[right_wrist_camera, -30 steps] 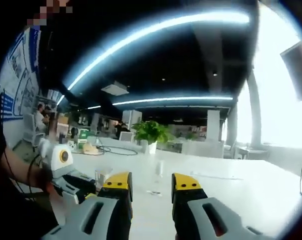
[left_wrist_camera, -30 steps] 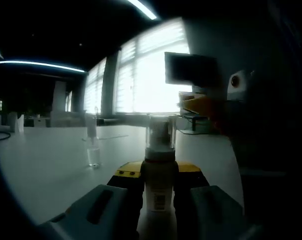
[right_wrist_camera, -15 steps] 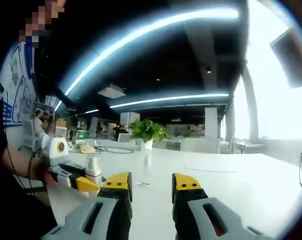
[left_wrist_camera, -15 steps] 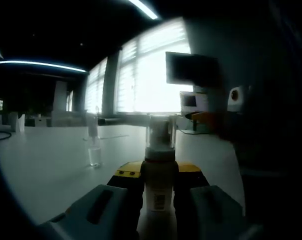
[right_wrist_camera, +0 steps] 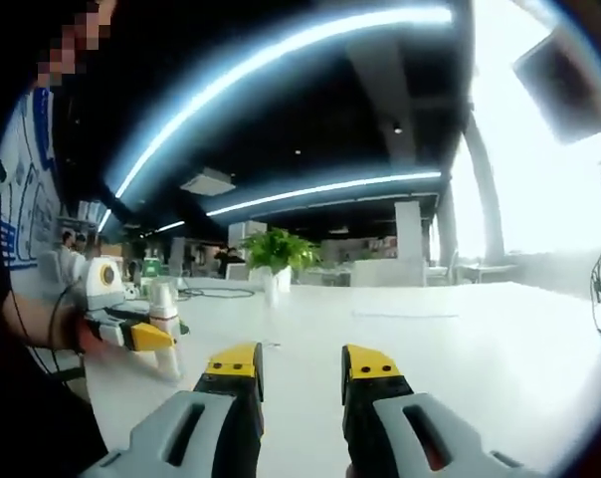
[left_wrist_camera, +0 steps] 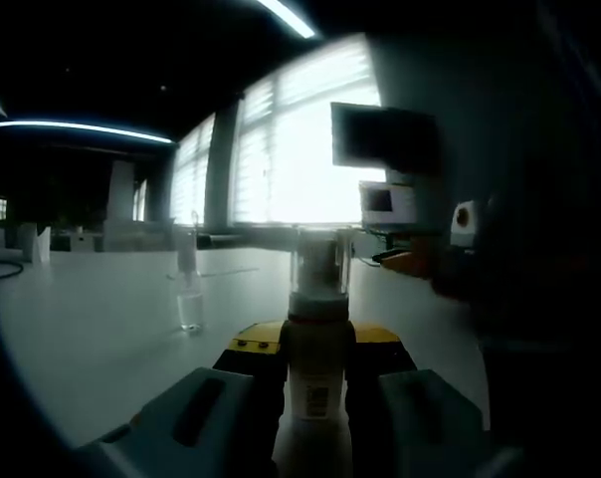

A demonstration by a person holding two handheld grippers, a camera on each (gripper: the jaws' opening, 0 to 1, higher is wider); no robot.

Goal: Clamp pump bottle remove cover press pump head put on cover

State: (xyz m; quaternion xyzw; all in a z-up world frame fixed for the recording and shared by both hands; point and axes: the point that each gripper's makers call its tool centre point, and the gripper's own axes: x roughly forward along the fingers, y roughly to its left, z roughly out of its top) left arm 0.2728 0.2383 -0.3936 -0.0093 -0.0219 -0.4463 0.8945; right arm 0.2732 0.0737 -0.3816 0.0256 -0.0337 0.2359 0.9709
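Pump bottle [left_wrist_camera: 318, 373], white with a barcode label, stands upright between the yellow-tipped jaws of the left gripper [left_wrist_camera: 318, 344], which are closed against its sides. A clear cover [left_wrist_camera: 319, 261] sits over the pump head. A small clear bottle [left_wrist_camera: 189, 299] stands apart on the white table [left_wrist_camera: 92, 319], with bright windows [left_wrist_camera: 300, 149] and a dark monitor [left_wrist_camera: 383, 137] behind. In the right gripper view, the right gripper [right_wrist_camera: 300, 363] is parted with nothing between its jaws, above the same table [right_wrist_camera: 460, 349]. At left, the left gripper [right_wrist_camera: 141, 334] clamps the pump bottle [right_wrist_camera: 164, 324]. A potted plant [right_wrist_camera: 271, 261] stands far back.
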